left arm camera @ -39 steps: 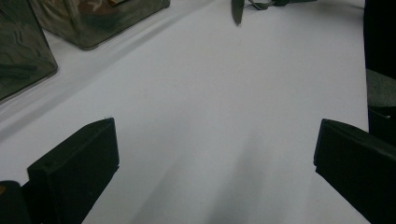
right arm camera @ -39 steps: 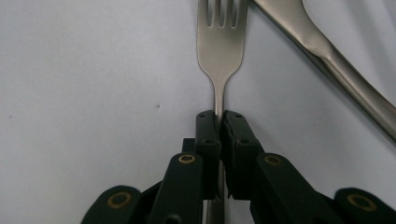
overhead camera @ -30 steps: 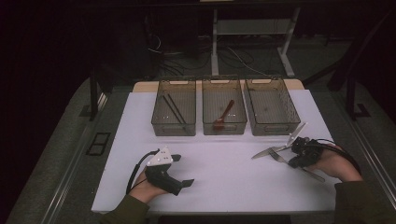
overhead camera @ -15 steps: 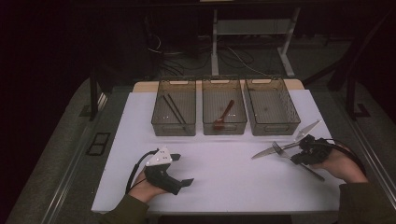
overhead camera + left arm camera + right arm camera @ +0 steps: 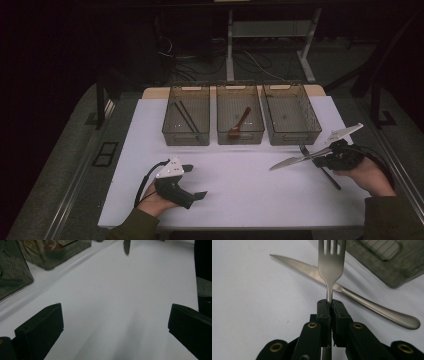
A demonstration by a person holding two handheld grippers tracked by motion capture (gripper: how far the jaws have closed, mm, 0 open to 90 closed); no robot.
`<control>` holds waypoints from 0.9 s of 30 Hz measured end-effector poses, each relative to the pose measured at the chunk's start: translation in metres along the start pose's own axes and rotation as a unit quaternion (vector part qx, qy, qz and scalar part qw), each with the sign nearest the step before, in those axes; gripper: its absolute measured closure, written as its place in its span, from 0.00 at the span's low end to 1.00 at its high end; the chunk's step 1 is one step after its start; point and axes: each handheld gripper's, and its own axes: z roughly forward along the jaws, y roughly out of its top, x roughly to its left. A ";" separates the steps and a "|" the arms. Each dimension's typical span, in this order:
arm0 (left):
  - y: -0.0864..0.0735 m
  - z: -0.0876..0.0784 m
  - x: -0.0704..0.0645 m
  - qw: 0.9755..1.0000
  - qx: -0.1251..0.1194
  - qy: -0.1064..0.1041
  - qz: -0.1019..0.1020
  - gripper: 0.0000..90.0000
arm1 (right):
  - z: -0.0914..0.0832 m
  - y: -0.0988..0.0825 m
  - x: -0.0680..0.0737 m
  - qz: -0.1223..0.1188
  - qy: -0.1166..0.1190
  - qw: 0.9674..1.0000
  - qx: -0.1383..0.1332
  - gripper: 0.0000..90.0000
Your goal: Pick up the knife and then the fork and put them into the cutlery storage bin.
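Observation:
My right gripper (image 5: pixel 329 302) is shut on the neck of a steel fork (image 5: pixel 331 262), whose tines point away from me, just above the white table. In the high view this right gripper (image 5: pixel 317 159) is at the table's right side, with the fork (image 5: pixel 303 149) sticking out to its left. A serrated steel knife (image 5: pixel 352 293) lies flat on the table under the fork; the same knife (image 5: pixel 292 161) points left. My left gripper (image 5: pixel 196 181) rests near the front left edge. Its jaws stand wide open over bare table, as the left gripper (image 5: pixel 115 325) view confirms.
Three clear bins stand in a row at the back. The left bin (image 5: pixel 170 131) holds black chopsticks (image 5: pixel 185 116), the middle bin (image 5: pixel 218 131) a red-brown spoon (image 5: pixel 240 122), and the right bin (image 5: pixel 315 127) looks bare. A thin dark stick (image 5: pixel 331 178) lies by the right hand.
My right hand has drawn the fork a little to the right and slightly up, away from the knife. The knife and the left gripper have stayed in place.

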 end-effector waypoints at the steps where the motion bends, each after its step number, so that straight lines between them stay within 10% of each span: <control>1: 0.000 0.000 0.000 1.000 0.000 0.000 0.001 0.00 | -0.002 0.000 -0.001 0.002 -0.002 1.000 -0.006 0.95; 27: -0.002 0.000 0.001 1.000 0.005 0.002 -0.002 0.00 | -0.040 0.016 -0.012 0.067 -0.033 0.983 -0.166 0.95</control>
